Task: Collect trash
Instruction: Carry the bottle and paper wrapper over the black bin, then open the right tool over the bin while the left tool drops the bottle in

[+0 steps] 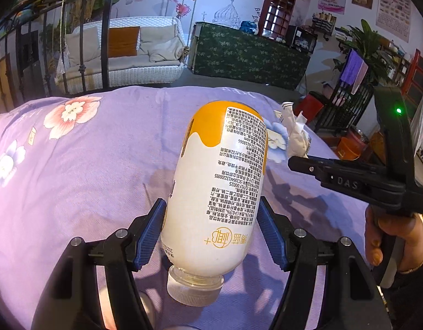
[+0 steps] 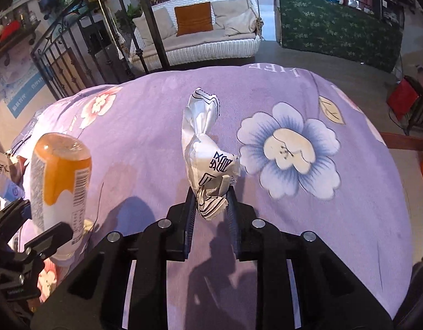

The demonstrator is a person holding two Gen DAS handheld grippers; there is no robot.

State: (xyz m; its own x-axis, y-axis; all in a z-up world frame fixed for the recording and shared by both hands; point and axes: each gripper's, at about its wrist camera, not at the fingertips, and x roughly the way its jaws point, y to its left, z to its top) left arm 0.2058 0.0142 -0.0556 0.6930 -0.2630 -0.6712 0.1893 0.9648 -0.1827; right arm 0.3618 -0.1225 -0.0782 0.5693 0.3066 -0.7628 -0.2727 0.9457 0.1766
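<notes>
Two pieces of trash are lifted above the purple bedspread [image 2: 349, 220]: left gripper [image 1: 211, 236] clamps a bottle [image 1: 219, 181], right gripper [image 2: 211, 209] pinches a crumpled wrapper [image 2: 203, 148]; no bin is visible yet.

dim purplish indoor light, soft shadows, fisheye-warped dark corners.

Left gripper [image 1: 211, 231] tilted downward, blue-padded fingers [image 1: 149, 233] pressed on both sides of a white-and-orange drink bottle [image 1: 219, 187], cap end toward the camera. Right gripper [image 2: 211, 206] also angled down, jaws nearly together, pinching the lower end of a crumpled white wrapper [image 2: 208, 151]. Person's right hand [image 1: 390, 236] wraps the right gripper's handle, seen at the left wrist view's edge.
</notes>
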